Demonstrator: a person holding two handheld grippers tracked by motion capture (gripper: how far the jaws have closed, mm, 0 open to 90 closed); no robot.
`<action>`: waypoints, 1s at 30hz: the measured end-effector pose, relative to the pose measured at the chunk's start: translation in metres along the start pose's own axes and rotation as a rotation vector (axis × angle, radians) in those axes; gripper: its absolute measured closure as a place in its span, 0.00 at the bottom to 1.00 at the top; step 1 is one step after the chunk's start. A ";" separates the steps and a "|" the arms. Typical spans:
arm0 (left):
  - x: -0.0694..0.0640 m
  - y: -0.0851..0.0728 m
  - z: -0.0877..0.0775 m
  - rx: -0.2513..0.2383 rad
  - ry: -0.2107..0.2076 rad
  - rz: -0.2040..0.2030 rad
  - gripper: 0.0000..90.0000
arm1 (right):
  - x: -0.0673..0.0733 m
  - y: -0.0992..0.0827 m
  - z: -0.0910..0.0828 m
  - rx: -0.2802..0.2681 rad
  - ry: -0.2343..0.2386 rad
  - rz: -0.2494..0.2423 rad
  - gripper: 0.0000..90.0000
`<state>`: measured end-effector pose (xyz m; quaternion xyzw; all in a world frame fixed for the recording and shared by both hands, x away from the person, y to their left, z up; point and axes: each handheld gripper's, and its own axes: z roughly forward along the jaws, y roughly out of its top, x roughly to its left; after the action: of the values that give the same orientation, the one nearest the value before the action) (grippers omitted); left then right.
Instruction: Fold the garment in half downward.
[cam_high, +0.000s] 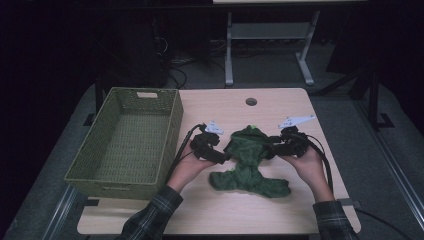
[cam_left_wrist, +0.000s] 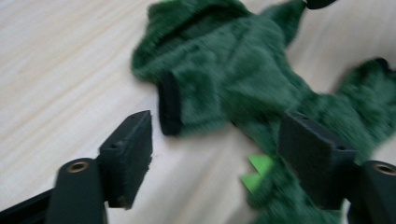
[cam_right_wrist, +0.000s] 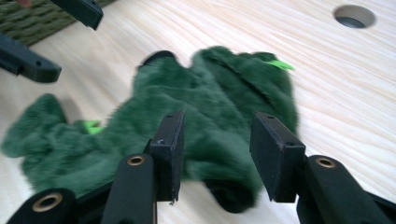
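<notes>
Wooden table (cam_high: 280, 102) bears a wicker basket (cam_high: 127, 142) beside the green plush garment (cam_high: 248, 162); both grippers' fingers open.

Green woven basket (cam_high: 131, 137), wooden table (cam_high: 280, 107) with round hole (cam_high: 251, 101)

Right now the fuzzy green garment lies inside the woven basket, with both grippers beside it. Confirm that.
Not quite: the fuzzy green garment lies on the table, right of the woven basket, as the high view shows. The left gripper and right gripper do flank it.
</notes>
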<state>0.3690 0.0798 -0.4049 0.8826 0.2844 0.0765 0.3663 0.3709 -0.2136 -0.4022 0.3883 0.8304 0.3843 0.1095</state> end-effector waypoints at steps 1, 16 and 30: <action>-0.003 -0.005 -0.005 0.000 0.006 0.009 0.22 | 0.008 0.000 0.000 -0.014 0.007 -0.015 0.61; -0.039 -0.072 -0.024 -0.014 -0.018 -0.011 0.15 | 0.060 0.001 0.014 -0.029 0.107 -0.092 0.68; -0.054 -0.102 -0.020 0.065 -0.009 0.002 0.14 | 0.113 0.003 0.046 0.009 0.205 -0.186 0.77</action>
<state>0.2723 0.1202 -0.4575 0.8947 0.2841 0.0637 0.3386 0.3185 -0.1047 -0.4185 0.2690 0.8713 0.4066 0.0573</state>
